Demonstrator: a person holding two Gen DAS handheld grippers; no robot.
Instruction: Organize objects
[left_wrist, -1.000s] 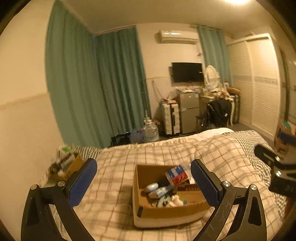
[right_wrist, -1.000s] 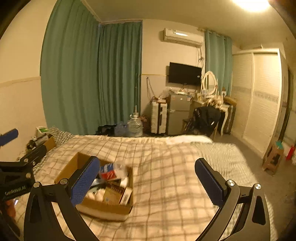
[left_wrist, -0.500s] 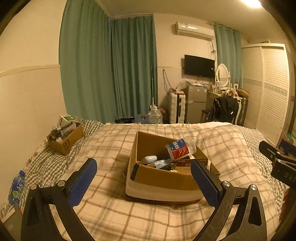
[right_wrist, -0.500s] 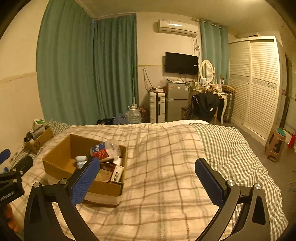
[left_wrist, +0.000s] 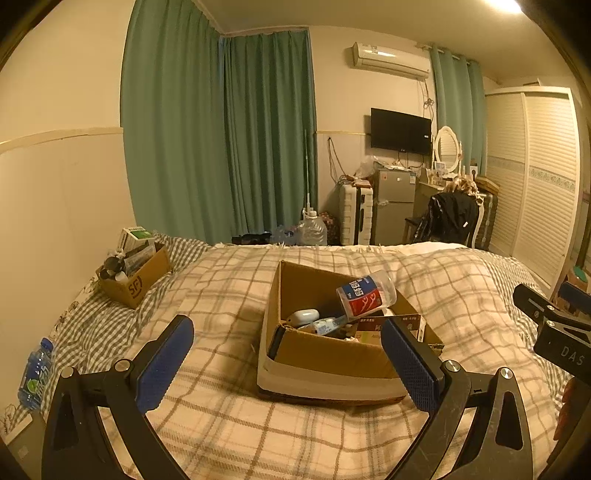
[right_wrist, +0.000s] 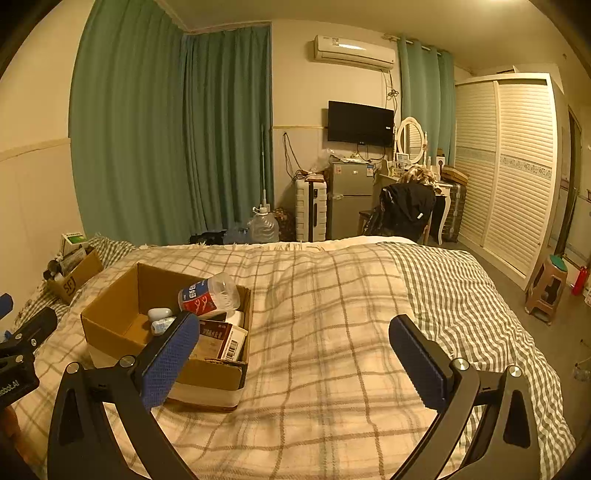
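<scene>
We are holding the left gripper (left_wrist: 286, 354) above the plaid blanket (left_wrist: 221, 417), jaws wide apart and gripping nothing; its blue pads (left_wrist: 164, 363) are framing the near wall of the open cardboard box (left_wrist: 325, 360). The right gripper (right_wrist: 291, 354) is hovering over the blanket to the right of that box, jaws likewise spread and empty.

The box is sitting on the blanket near the middle of the bed. Inside it we are seeing a clear plastic jar with a red and blue label (left_wrist: 365, 295) lying tilted against the right wall, a small white rounded case (left_wrist: 303, 316) on the floor of the box, a small tube (left_wrist: 325, 325) just beside the case, and flat printed cartons (right_wrist: 221, 338) stacked at the right end, one showing a barcode. Further contents are too dim to identify.

A second, smaller cardboard box marked SF (left_wrist: 135, 278) is resting near the wall, well apart from the first, packed with items we cannot resolve. A water bottle (left_wrist: 35, 373) is lying at the bed's left edge.
</scene>
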